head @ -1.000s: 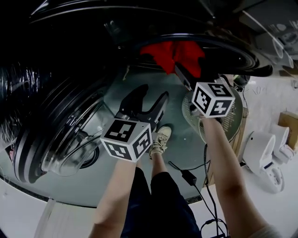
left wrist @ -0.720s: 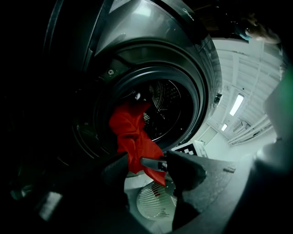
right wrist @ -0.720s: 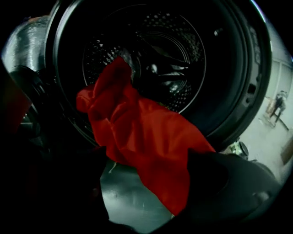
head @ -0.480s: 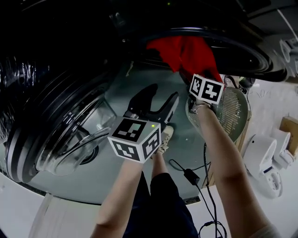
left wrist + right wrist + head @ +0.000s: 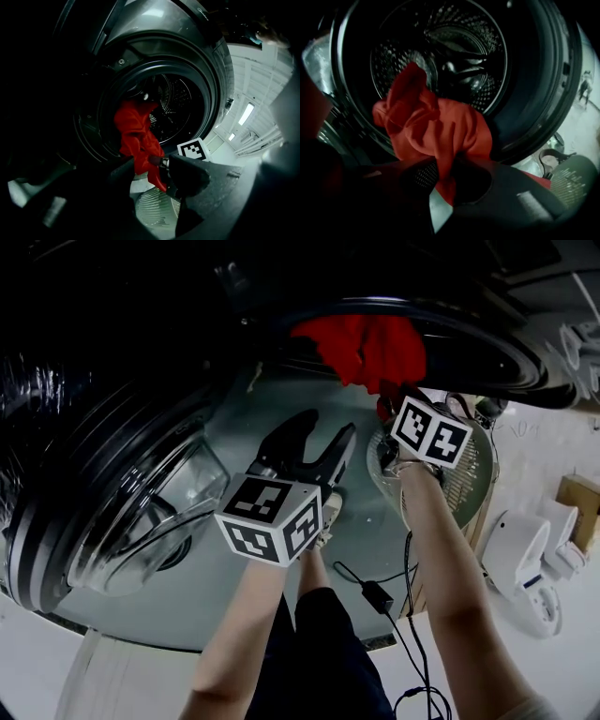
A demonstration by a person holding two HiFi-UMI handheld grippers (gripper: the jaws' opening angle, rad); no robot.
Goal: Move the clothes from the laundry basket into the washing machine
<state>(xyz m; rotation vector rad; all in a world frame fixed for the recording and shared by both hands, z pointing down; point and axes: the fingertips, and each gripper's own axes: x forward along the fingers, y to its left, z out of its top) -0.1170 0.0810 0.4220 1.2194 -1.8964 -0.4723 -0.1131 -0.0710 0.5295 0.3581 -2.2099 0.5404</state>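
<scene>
Washer door [image 5: 141, 521] hangs open at the far left of the head view, glass bowl facing out. Left gripper [image 5: 326, 421] sits in front of the washing machine [image 5: 511, 343], below the door opening, fingers spread wide with nothing gripped; in its own view the gap only frames things further off. Red garment [image 5: 370, 345] is at the machine mouth, bunched over the lower rim of the opening. Part of it lies in toward the drum [image 5: 454, 51] and a tail hangs outside. Right gripper [image 5: 443, 171] has its fingers pinched on that tail, cloth squeezed between both pads with a scrap poking out below them. Laundry basket [image 5: 469, 470], white and ribbed, stands on the floor just beside the machine front, under the right forearm. Cable with a power brick [image 5: 378, 594] lies on the floor near the person's legs. White moulded object [image 5: 525, 554] sits well apart at the right edge, can't tell what it is.
</scene>
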